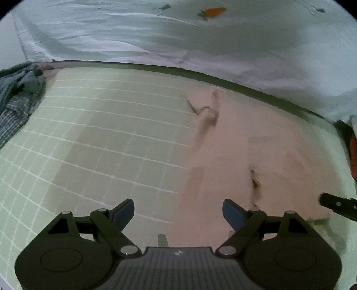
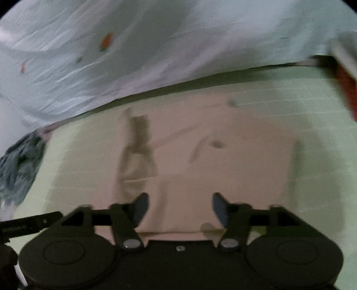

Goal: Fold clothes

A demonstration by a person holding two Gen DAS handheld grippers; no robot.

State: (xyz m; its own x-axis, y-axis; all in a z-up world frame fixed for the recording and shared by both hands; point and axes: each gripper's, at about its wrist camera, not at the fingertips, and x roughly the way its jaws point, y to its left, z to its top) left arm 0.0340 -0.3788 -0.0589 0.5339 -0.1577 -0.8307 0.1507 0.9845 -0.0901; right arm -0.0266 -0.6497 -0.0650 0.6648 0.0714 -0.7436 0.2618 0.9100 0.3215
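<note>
A pale pink garment lies flat on a light green gridded mat. It also shows in the right wrist view, folded to a rough rectangle with a creased flap on its left. My left gripper is open and empty, hovering over the garment's left edge. My right gripper is open and empty above the garment's near edge. A finger of the right gripper shows at the right of the left wrist view; part of the left gripper shows at the left of the right wrist view.
A white sheet with carrot prints lies beyond the mat's far edge. A heap of blue-grey clothes sits at the mat's far left, also in the right wrist view. Something red lies at the far right.
</note>
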